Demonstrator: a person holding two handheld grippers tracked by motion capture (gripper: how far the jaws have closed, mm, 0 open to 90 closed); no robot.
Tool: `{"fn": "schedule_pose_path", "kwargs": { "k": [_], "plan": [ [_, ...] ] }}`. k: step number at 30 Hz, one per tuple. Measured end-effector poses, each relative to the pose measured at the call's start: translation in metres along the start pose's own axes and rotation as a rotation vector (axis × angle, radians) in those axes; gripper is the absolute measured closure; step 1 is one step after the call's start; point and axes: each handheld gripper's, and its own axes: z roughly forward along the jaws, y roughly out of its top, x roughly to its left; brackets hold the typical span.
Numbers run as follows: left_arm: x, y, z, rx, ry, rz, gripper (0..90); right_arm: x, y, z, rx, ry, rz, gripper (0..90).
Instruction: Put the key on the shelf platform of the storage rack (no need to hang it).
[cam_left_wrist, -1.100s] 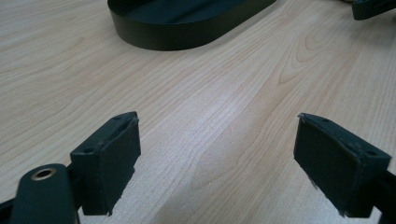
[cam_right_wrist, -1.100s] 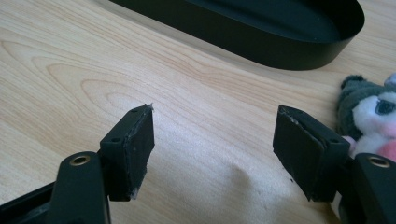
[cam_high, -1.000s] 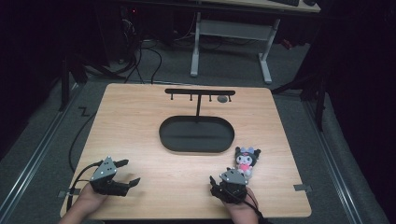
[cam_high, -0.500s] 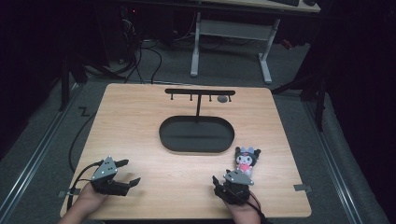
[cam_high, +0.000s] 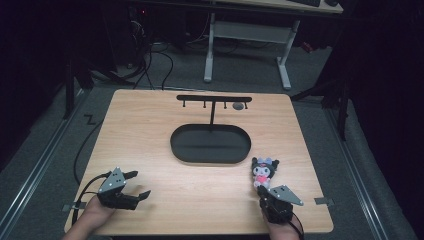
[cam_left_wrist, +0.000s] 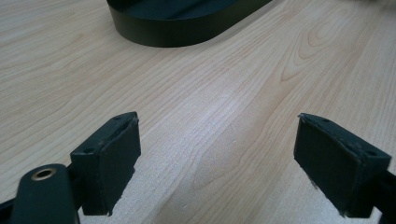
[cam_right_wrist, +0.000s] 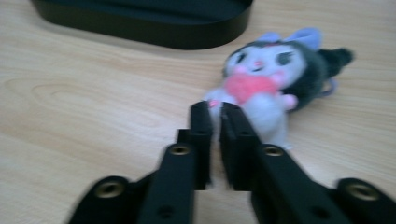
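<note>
Since the earlier frame my right gripper (cam_high: 274, 205) has slid back toward me, jaws nearly closed on nothing, with the plush toy (cam_high: 262, 171) lying just ahead beside the black oval tray (cam_high: 210, 144). Left gripper (cam_high: 131, 187) sits wide open, empty (idle, near corner). Likely step: approach; next I'd open right, then close on the toy.

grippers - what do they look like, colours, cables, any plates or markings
Both are black two-jaw tools. The left gripper and right gripper each carry a grey three-cornered plate on top. The jaws end in flat rectangular black pads, with brass-coloured rings at the pivots. A black cable trails from each.
</note>
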Motion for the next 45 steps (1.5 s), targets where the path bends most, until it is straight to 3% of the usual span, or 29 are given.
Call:
{"fn": "schedule_pose_path", "kwargs": {
  "k": [5,11,14,29,31,33,38,45],
  "plan": [
    [0.0,0.0,0.0,0.0,0.001,0.002,15.6,-0.001,0.001,-0.001,-0.017,-0.04,-0.01,90.0],
    [-0.001,0.0,0.0,0.003,0.003,0.007,15.6,0.007,0.001,0.007,-0.003,-0.054,-0.038,89.7],
    [-0.001,0.0,0.0,0.004,0.001,0.008,15.6,0.004,0.001,0.009,0.004,-0.06,-0.021,89.5],
    [-0.001,0.0,0.0,0.004,0.001,0.008,15.6,-0.033,-0.004,0.008,0.009,-0.148,0.047,88.2],
    [-0.001,0.0,0.0,0.003,0.001,0.006,15.6,-0.039,-0.003,0.005,0.002,-0.138,0.084,88.2],
    [-0.001,0.0,0.0,0.004,0.001,0.007,15.6,-0.039,-0.001,0.001,-0.014,-0.134,0.087,88.2],
    [-0.001,0.0,0.0,0.004,0.002,0.007,15.6,-0.024,0.004,-0.003,-0.039,-0.09,0.047,87.5],
    [-0.001,0.0,0.0,0.003,0.001,0.008,15.6,-0.005,0.005,0.005,-0.008,-0.018,0.008,83.7]
  ]
}}
